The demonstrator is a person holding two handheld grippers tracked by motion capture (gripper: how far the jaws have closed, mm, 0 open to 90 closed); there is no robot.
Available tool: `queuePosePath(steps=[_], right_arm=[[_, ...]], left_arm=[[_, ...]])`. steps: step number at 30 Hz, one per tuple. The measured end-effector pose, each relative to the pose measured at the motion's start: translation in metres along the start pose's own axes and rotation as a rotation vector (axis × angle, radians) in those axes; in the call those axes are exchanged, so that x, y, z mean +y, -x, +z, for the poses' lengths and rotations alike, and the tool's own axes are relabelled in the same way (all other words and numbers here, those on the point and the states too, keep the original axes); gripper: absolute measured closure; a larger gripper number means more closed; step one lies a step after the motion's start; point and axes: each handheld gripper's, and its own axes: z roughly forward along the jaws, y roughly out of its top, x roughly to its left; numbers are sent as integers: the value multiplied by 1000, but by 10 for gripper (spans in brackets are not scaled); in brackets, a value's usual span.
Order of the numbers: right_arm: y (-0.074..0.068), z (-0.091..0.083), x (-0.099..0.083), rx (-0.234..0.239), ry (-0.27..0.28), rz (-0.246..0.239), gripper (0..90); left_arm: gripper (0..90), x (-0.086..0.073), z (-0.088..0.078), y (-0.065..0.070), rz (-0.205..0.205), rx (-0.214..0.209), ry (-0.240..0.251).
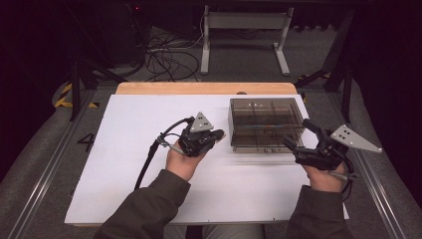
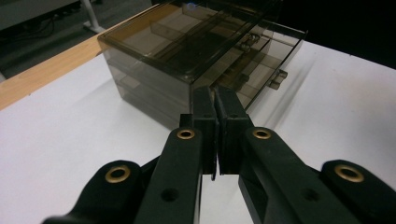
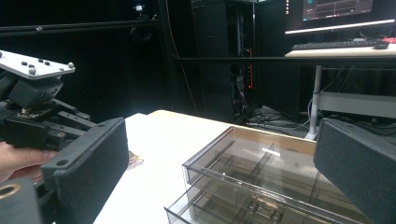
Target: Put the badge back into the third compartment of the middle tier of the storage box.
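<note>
Drawer box (image 1: 266,124): smoked clear plastic, with divided compartments, standing on the white counter (image 1: 124,169) toward its far right. Left gripper (image 1: 217,134): just left of the box, pointed at its side, fingers (image 2: 205,116) pressed together with nothing between them. Right gripper (image 1: 298,133): at the box's near right corner, fingers (image 3: 88,158) spread wide, holding nothing.

Drawer box (image 1: 266,124) on the table (image 1: 124,164), between both claws, seemingly.
</note>
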Motion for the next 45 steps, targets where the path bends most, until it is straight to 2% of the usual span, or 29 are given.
queuePosePath(steps=[16, 29, 35, 37, 39, 45], right_arm=[[5, -6, 2, -7, 9, 12, 40], [7, -8, 3, -8, 18, 19, 40], [5, -3, 1, 1, 10, 19, 40], [5, -3, 1, 3, 8, 18, 40], [5, -2, 1, 2, 6, 18, 40], [3, -2, 2, -18, -8, 3, 40]], left_arm=[[882, 23, 31, 18, 53, -39, 6], [881, 33, 59, 29, 78, -56, 6], [881, 34, 72, 32, 61, -55, 8], [881, 35, 76, 33, 73, -56, 12], [881, 35, 80, 34, 64, -65, 14], [881, 36, 89, 36, 56, -78, 18]])
